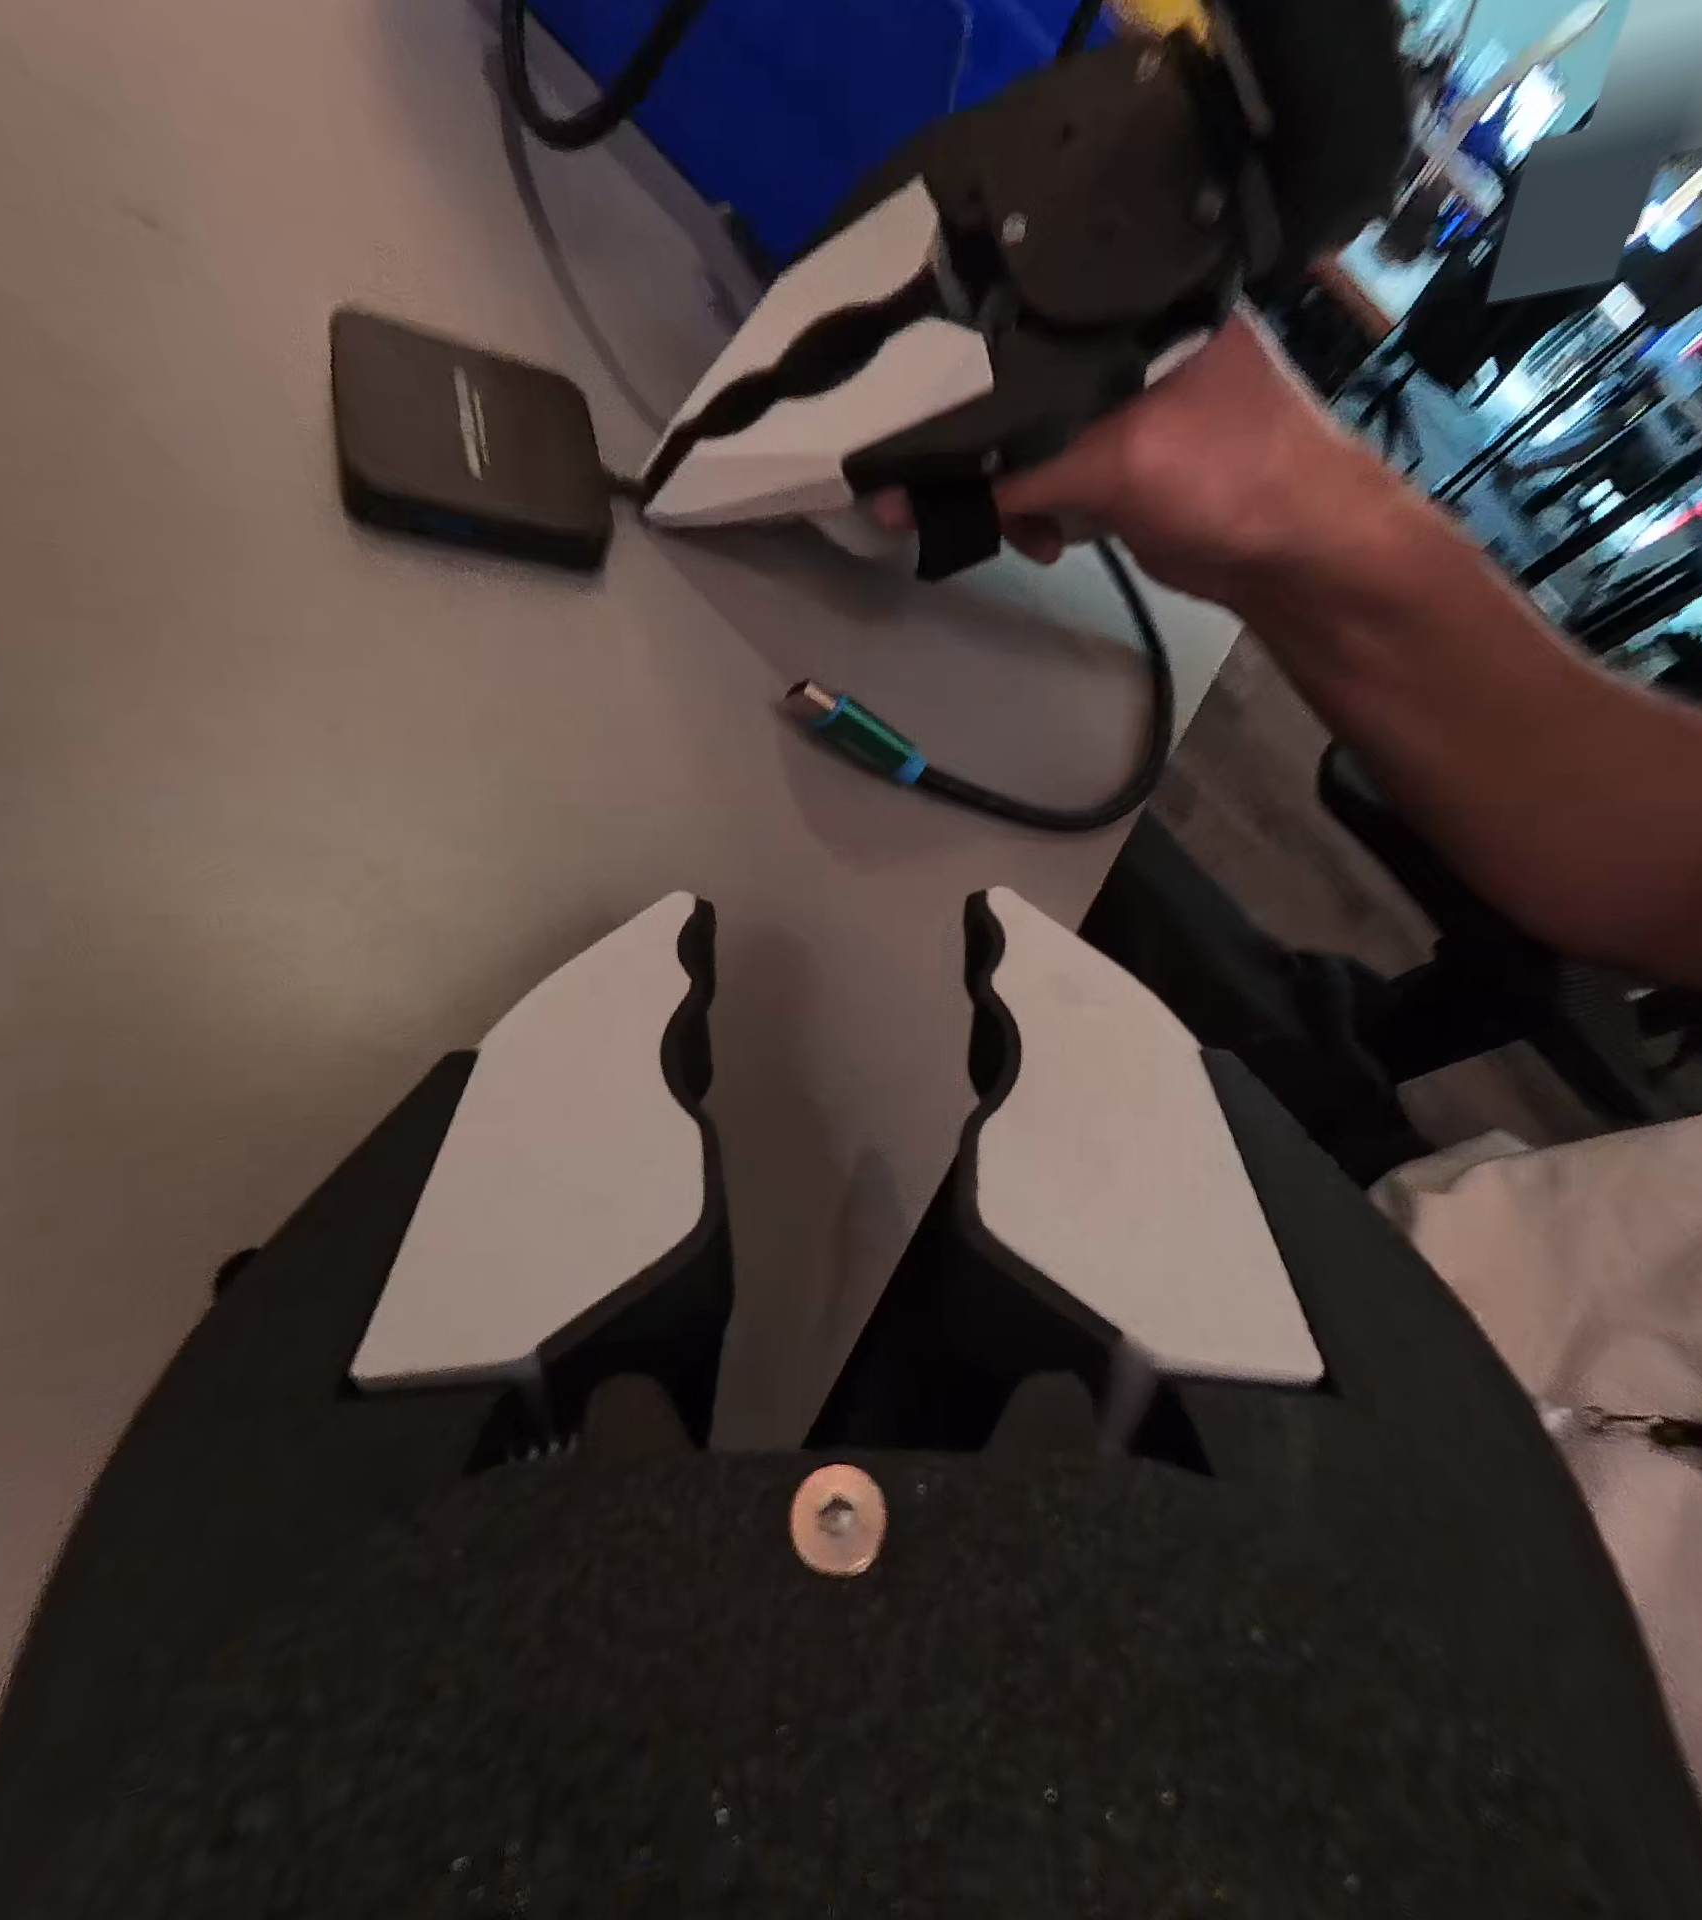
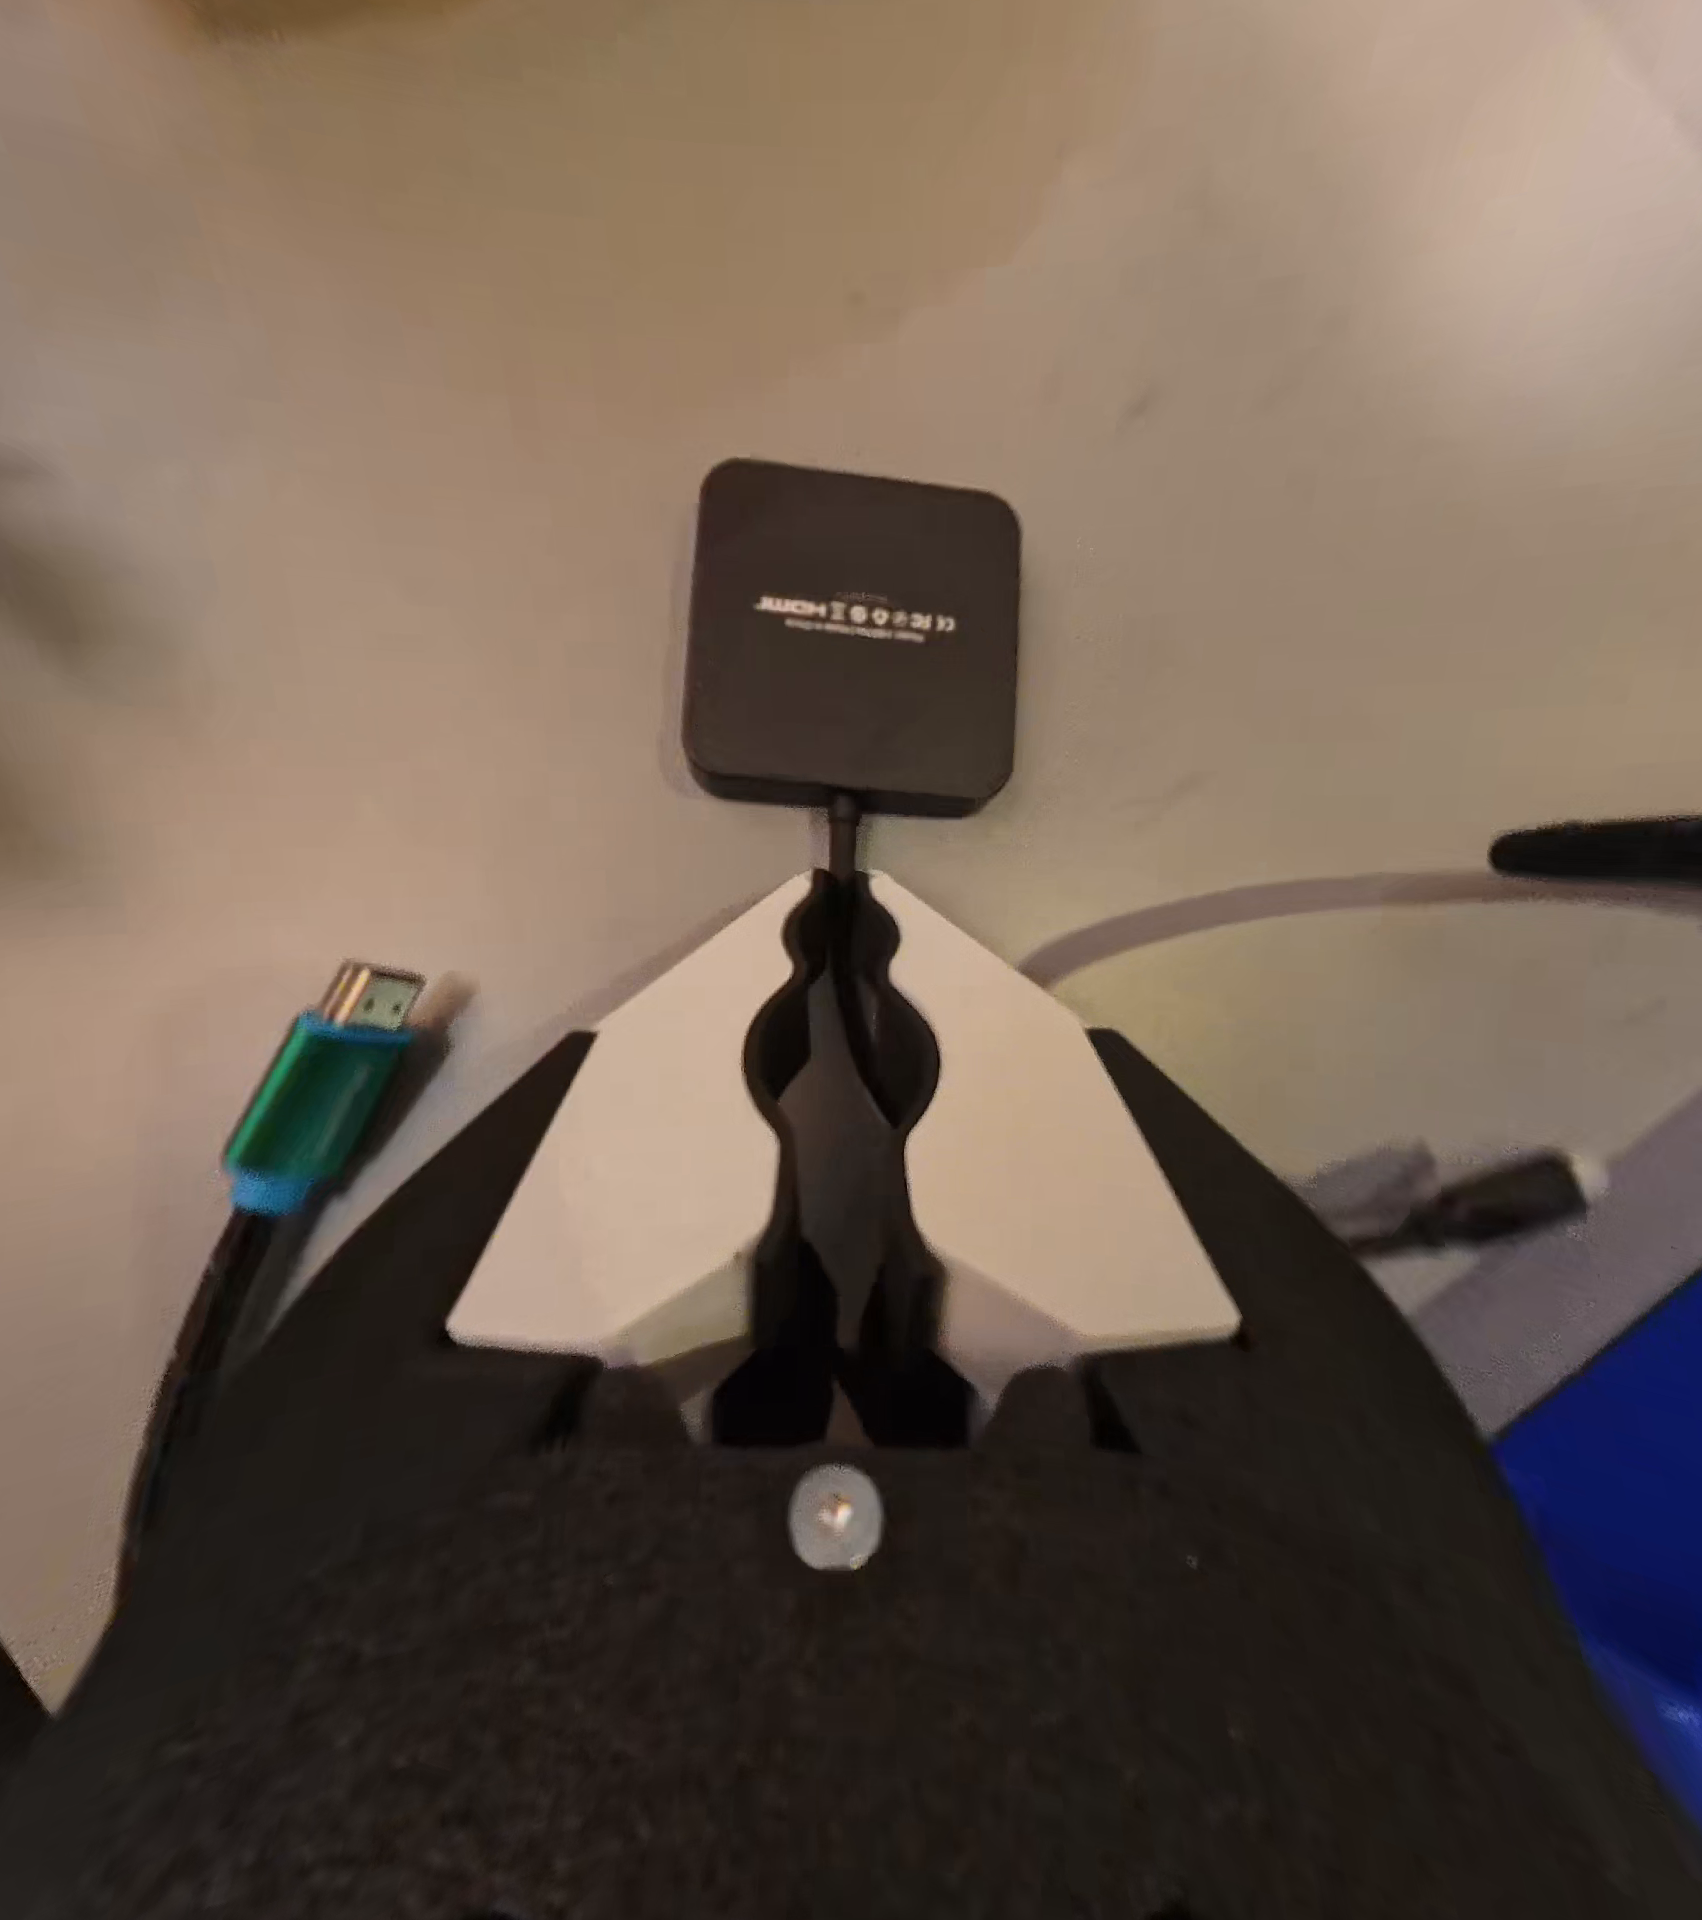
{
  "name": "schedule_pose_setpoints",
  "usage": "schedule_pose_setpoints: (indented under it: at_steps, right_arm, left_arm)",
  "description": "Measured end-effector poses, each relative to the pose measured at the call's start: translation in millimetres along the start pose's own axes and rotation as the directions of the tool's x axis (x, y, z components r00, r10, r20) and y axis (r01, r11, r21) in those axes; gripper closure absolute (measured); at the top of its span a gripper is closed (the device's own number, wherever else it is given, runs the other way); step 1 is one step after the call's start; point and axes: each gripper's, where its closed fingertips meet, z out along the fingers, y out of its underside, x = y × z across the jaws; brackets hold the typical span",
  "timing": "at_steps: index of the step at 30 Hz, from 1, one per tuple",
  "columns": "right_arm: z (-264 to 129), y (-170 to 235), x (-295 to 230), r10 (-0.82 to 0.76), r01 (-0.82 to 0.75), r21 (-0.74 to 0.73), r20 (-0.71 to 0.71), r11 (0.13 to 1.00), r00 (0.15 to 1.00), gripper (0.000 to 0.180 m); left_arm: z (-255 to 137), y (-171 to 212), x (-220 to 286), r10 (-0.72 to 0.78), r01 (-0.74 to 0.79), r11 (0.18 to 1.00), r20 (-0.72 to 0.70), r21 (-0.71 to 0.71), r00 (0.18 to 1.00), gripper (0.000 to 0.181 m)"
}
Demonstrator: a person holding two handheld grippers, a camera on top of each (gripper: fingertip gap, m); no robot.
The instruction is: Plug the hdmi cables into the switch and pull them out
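Note:
A black square switch (image 2: 852,639) lies flat on the pale table; it also shows in the left wrist view (image 1: 468,436). Its thin black cord (image 2: 842,836) runs out of its near edge into my right gripper (image 2: 839,883), which is shut on that cord just behind the switch. In the left wrist view the right gripper (image 1: 655,499) shows with its tips at the switch's edge. An HDMI cable with a green and blue plug (image 2: 327,1101) lies loose on the table to its left, also seen in the left wrist view (image 1: 852,732). My left gripper (image 1: 839,914) is open and empty, short of that plug.
A blue bin (image 2: 1678,1507) stands at the right, also in the left wrist view (image 1: 826,104). A grey cable (image 2: 1346,904) and another dark plug (image 2: 1491,1210) lie beside it. The table edge (image 1: 1169,727) runs near the green plug. A person's arm (image 1: 1449,623) holds the right gripper. The tips of one gripper are about 15 cm away from the tips of the other.

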Motion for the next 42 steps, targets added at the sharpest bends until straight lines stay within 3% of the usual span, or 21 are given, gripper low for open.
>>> schedule_pose_setpoints:
  at_steps: [1,4,7,11,16,20,22,26,34,42]
  right_arm:
    - [-2.6,-1.6,-0.6,-0.044,0.044,0.013,0.005,0.999,0.999,0.176]
    - [-17.0,-17.8,0.1,-0.19,0.193,0.103,-0.045,0.976,0.981,0.176]
    - [-43.4,-45.2,5.0,-0.343,0.394,0.208,-0.241,0.895,0.908,0.176]
    - [-76.9,-73.4,-15.5,-0.486,0.617,0.331,-0.4,0.714,0.777,0.176]
    - [-105.3,-93.1,-32.5,-0.514,0.754,0.346,-0.57,0.558,0.641,0.176]
    - [-117.0,-102.4,-50.7,-0.539,0.875,0.261,-0.705,0.407,0.461,0.176]
    - [-118.7,-105.5,-59.3,-0.538,0.897,0.244,-0.731,0.369,0.42,0.177]
    - [-115.7,-106.8,-69.9,-0.544,0.912,0.235,-0.742,0.337,0.392,0.176]
    - [-110.6,-106.3,-77.0,-0.562,0.923,0.228,-0.74,0.31,0.371,0.177]
    - [-106.8,-105.3,-81.3,-0.563,0.898,0.295,-0.702,0.327,0.436,0.176]
  left_arm:
    - [-3.0,-4.5,0.3,-0.022,0.022,0.999,-0.017,0.033,1.0,0.134]
    - [-8.2,-14.7,-3.4,-0.087,0.092,0.991,-0.055,0.097,0.995,0.128]
    - [-8.5,-29.3,-10.0,-0.143,0.155,0.977,-0.085,0.147,0.986,0.121]
    - [-12.0,-64.9,-7.0,-0.18,0.215,0.954,-0.173,0.21,0.968,0.114]
    - [-24.8,-100.1,-0.6,-0.067,0.097,0.974,-0.15,0.204,0.986,0.112]
    - [-23.7,-107.4,19.3,0.029,-0.005,0.992,-0.195,0.123,0.98,0.115]
    - [-23.2,-107.4,29.8,0.071,-0.045,0.992,-0.234,0.114,0.97,0.129]
    - [-23.2,-111.2,33.9,0.116,-0.079,0.982,-0.218,0.17,0.969,0.141]
    - [-22.0,-102.8,27.4,0.113,-0.087,0.987,-0.196,0.134,0.974,0.155]
    - [-18.5,-98.6,26.8,0.251,-0.234,0.962,-0.112,0.144,0.962,0.167]
